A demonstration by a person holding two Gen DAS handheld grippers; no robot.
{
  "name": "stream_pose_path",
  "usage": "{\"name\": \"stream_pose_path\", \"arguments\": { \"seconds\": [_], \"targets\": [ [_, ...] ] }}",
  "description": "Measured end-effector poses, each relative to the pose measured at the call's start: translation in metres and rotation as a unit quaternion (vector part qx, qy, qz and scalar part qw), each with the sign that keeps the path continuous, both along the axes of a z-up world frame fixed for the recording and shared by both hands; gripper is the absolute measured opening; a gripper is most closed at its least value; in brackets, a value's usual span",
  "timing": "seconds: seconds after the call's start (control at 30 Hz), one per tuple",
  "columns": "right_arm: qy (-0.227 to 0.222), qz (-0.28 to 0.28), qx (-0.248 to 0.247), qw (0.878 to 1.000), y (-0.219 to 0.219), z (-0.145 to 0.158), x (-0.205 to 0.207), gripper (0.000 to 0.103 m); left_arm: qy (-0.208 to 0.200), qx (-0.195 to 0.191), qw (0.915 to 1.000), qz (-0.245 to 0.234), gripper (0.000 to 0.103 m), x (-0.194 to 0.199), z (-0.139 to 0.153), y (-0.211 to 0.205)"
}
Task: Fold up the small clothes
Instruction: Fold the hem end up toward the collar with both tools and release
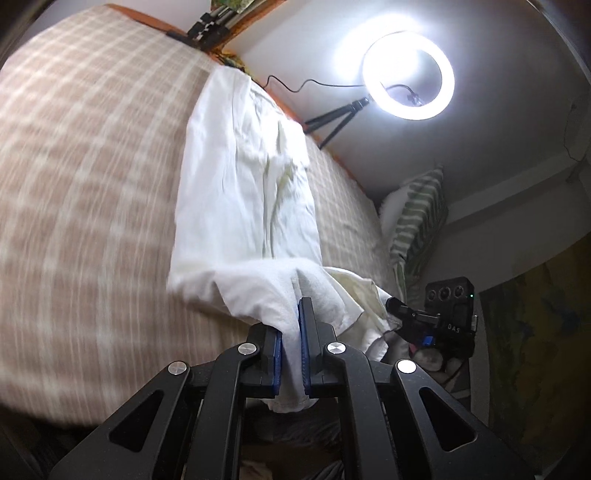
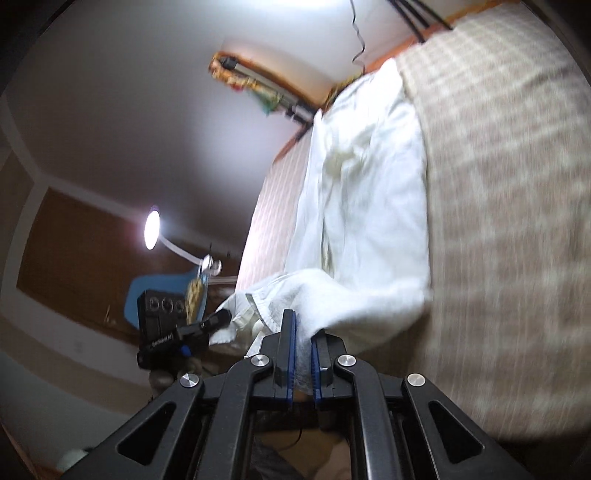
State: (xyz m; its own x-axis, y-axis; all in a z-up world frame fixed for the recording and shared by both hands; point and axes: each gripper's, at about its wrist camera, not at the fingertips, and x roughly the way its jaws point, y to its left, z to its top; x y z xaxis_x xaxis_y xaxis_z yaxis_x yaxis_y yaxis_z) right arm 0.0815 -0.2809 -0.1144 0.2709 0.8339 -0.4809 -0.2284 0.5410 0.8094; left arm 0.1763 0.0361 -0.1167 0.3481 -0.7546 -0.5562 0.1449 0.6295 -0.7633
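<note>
A white garment [image 1: 243, 199] lies stretched out on the checked bed cover [image 1: 92, 184]; it also shows in the right wrist view [image 2: 365, 206]. My left gripper [image 1: 290, 332] is shut on one near corner of the garment, cloth pinched between its blue pads. My right gripper [image 2: 303, 343] is shut on the other near corner and lifts it off the bed. The right gripper also appears at the right in the left wrist view [image 1: 397, 308], and the left gripper at the left in the right wrist view [image 2: 221, 317], each with cloth at its tip. Both views are motion-blurred.
A lit ring light [image 1: 408, 75] on a small tripod stands by the bed's far edge. A green striped pillow [image 1: 417, 225] leans at the wall. The orange bed frame [image 1: 258, 22] runs along the far side. A lamp [image 2: 152, 225] and blue chair [image 2: 162, 291] stand beyond.
</note>
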Motion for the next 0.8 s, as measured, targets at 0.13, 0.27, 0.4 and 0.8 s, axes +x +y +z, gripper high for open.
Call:
{"name": "stream_pose_path", "arguments": {
  "seconds": [0.13,0.27,0.4,0.8],
  "targets": [
    [-0.002,-0.021,-0.019,1.0,-0.002,-0.001,0.029,0.005,0.012,0.016,0.9998,-0.001,0.006,0.034,-0.007,-0.009],
    [0.013,-0.028,-0.041,0.999,0.004,-0.005,0.061,0.005,0.026,0.025,0.9994,0.002,0.006,0.064,-0.017,-0.018],
    [0.027,-0.031,-0.051,0.998,0.008,-0.016,0.092,0.005,0.041,0.026,0.9988,0.01,0.006,0.08,-0.031,-0.015],
    [-0.002,-0.026,-0.091,0.995,0.014,-0.013,0.124,0.044,0.045,0.043,0.9979,0.018,0.03,0.098,-0.026,-0.001]
  ]
}}
